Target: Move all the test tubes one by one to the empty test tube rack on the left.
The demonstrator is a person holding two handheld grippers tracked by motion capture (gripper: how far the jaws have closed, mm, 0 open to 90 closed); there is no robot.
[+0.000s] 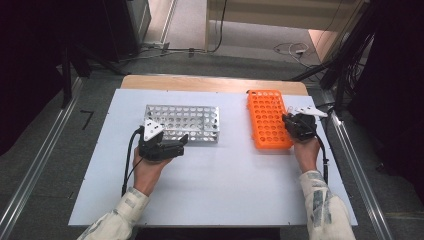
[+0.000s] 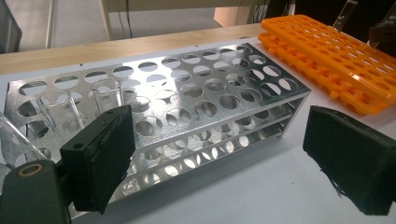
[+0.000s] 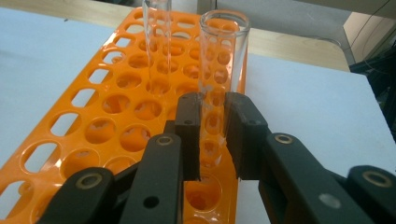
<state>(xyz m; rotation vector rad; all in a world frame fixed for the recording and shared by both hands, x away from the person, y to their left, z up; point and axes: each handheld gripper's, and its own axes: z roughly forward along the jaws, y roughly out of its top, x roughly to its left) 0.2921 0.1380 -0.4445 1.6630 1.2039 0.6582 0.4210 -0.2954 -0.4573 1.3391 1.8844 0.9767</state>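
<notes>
Glass test tube clamped upright in right hand-held gripper, seated at orange rack's near right edge, 1 more tube beside. Left hand-held gripper apart, empty, near metal rack. Risk: tilted lift jamming tube in hole, cracking glass or dragging orange rack across table.

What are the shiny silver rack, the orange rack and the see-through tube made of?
The silver rack looks like metal: bright, mirror-like sheet with punched round holes. The orange rack looks like plastic: glossy, moulded, one even colour. The tube looks like glass, though clear plastic is possible: fully transparent with a shiny rim.
</notes>
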